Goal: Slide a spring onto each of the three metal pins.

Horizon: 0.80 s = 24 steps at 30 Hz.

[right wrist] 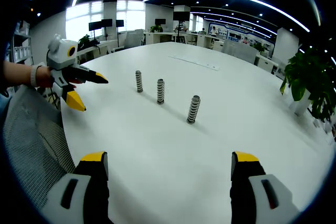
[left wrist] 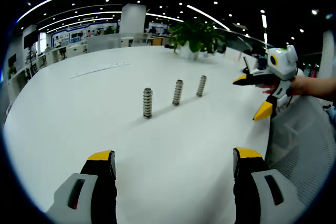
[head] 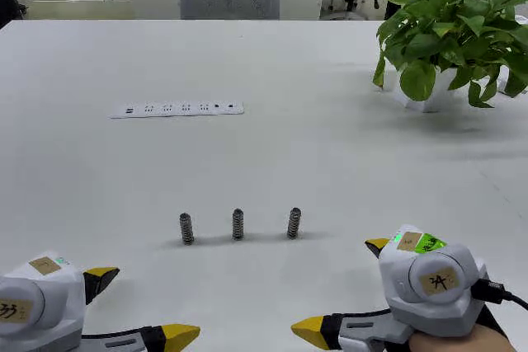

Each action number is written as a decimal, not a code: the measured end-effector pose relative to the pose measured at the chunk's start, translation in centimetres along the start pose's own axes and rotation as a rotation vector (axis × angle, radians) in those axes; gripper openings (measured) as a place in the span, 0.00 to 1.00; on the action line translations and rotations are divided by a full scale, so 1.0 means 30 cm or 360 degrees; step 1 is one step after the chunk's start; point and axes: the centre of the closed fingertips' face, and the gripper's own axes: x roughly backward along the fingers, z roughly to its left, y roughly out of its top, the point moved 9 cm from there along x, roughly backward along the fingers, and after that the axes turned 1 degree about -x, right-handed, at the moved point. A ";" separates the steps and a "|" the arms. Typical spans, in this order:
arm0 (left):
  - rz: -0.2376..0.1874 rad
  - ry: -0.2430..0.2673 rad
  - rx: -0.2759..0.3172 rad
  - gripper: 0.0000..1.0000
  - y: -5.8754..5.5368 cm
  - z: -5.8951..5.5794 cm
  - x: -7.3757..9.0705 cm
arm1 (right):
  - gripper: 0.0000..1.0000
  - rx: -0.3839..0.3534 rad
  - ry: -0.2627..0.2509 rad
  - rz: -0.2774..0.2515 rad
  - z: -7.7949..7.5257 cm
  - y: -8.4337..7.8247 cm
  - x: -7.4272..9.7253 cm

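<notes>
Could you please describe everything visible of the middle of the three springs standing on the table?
The middle grey metal coil spring stands upright on the white tabletop, between two similar springs and apart from both. Its coils look tightly wound and dull silver; what is inside them cannot be told. A faint shadow lies at its foot. Only the table touches it; the open left gripper and open right gripper sit short of it.

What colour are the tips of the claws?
Yellow, on the left claw tips; clearest in the left gripper view.
</notes>
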 end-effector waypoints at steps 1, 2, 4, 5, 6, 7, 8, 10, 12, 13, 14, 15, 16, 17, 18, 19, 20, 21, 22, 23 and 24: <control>0.0001 0.0000 -0.0001 0.94 -0.001 0.001 0.000 | 0.99 -0.0001 0.0001 -0.0001 0.000 0.000 0.000; 0.0002 0.0001 -0.0002 0.94 -0.002 0.002 0.000 | 0.99 -0.0001 0.0002 0.0000 0.001 0.000 0.000; 0.0000 0.0000 0.0001 0.95 -0.002 0.003 0.001 | 0.99 0.0001 0.0001 -0.0001 0.001 0.000 0.001; 0.0000 0.0000 -0.0001 0.94 -0.001 0.002 0.001 | 0.99 -0.0002 0.0001 -0.0002 0.001 0.000 0.001; 0.0001 0.0001 -0.0002 0.95 -0.001 0.000 0.002 | 0.99 -0.0001 -0.0001 -0.0003 0.000 0.000 0.000; 0.0001 0.0000 0.0000 0.94 -0.004 0.005 0.001 | 0.99 0.0000 -0.0003 -0.0005 -0.001 -0.001 -0.001; 0.0001 -0.0001 0.0000 0.94 -0.008 0.012 0.000 | 0.99 -0.0002 -0.0003 -0.0006 -0.001 0.000 -0.001; 0.0000 -0.0003 0.0001 0.94 -0.007 0.011 0.000 | 0.99 -0.0006 -0.0004 -0.0012 0.001 0.004 0.001; 0.0004 -0.0002 -0.0004 0.94 -0.005 0.007 0.000 | 0.99 -0.0004 -0.0005 -0.0009 0.003 0.005 0.005; 0.0003 -0.0004 -0.0001 0.94 -0.006 0.009 0.000 | 0.99 0.0000 -0.0005 -0.0006 0.000 0.002 -0.001; 0.0001 -0.0005 0.0003 0.94 -0.008 0.013 -0.001 | 0.99 -0.0002 -0.0003 -0.0006 0.000 0.001 -0.003; 0.0001 -0.0004 0.0001 0.94 -0.009 0.014 -0.001 | 0.99 -0.0003 -0.0002 -0.0007 0.001 0.001 -0.002; 0.0002 -0.0004 0.0001 0.94 -0.009 0.014 -0.001 | 0.99 -0.0002 -0.0002 -0.0007 0.001 0.001 -0.003; 0.0002 -0.0005 0.0002 0.94 -0.009 0.012 0.000 | 0.99 -0.0002 -0.0001 -0.0007 0.001 0.001 -0.003; 0.0003 -0.0006 0.0003 0.94 -0.006 0.008 0.000 | 0.99 -0.0003 0.0001 -0.0007 0.002 0.001 -0.004; 0.0003 -0.0006 0.0001 0.94 -0.005 0.004 0.000 | 0.99 -0.0002 0.0001 -0.0005 0.002 -0.001 -0.004; 0.0005 -0.0006 0.0000 0.94 -0.005 0.003 0.001 | 0.99 -0.0001 0.0001 -0.0004 0.003 0.000 -0.003; 0.0006 -0.0007 -0.0001 0.94 -0.005 0.002 0.001 | 0.99 -0.0002 0.0002 -0.0003 0.005 0.002 -0.001; 0.0007 -0.0008 0.0001 0.94 -0.006 0.004 0.000 | 0.99 -0.0002 0.0003 -0.0003 0.006 0.002 -0.001; 0.0008 -0.0008 0.0000 0.94 -0.008 0.006 0.000 | 0.99 -0.0001 0.0003 -0.0002 0.005 0.001 -0.003; 0.0007 -0.0008 0.0001 0.94 -0.013 0.014 -0.002 | 0.99 0.0000 0.0004 0.0001 0.005 0.000 -0.002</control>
